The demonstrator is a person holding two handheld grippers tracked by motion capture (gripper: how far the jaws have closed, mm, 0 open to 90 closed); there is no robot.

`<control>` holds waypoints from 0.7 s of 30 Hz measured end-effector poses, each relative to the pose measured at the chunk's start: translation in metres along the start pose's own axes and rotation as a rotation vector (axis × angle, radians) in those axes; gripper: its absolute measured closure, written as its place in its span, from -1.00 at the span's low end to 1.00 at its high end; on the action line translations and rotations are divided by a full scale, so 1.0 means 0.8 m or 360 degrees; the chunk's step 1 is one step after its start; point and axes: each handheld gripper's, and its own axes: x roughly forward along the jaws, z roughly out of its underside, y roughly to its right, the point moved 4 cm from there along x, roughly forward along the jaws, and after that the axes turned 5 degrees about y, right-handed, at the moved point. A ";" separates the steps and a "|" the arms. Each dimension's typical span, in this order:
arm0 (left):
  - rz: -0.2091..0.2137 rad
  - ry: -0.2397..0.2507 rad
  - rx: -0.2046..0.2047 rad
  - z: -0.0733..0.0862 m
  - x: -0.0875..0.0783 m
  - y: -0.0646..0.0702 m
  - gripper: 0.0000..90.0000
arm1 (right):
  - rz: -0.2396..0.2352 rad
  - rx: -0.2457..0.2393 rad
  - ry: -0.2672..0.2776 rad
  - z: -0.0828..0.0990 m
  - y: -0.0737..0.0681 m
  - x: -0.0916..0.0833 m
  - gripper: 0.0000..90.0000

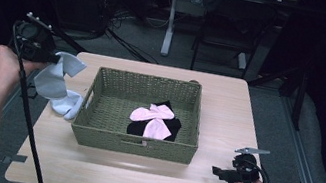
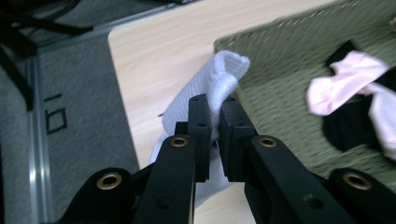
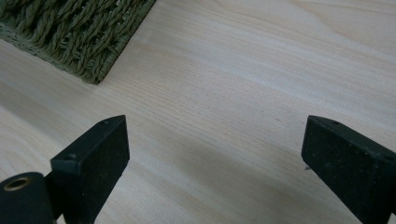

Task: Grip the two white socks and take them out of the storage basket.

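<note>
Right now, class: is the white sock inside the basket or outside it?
Outside. The white sock hangs from the left gripper, shut on it, over the table's left edge beside the basket.

White sock [image 1: 58,84], folded and limp, dangling above the table's left edge, just beside the woven basket [image 1: 107,137]

High view: fixed overhead at the person's side, looking forward and down across the table [image 1: 230,103]. Left gripper view: close, looking along its jaws toward the woven basket [image 2: 289,60]. Right gripper view: very near the tabletop, sharing the basket's corner with the others
</note>
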 end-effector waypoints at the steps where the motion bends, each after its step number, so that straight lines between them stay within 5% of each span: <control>1: 0.0004 -0.0009 -0.0011 0.004 0.005 -0.001 0.88 | 0.0000 0.0001 -0.0001 0.000 0.000 0.000 -0.84; 21: 0.0060 -0.0395 -0.0272 0.128 0.172 -0.015 0.86 | -0.0005 -0.0004 -0.0007 0.000 0.001 0.001 -0.84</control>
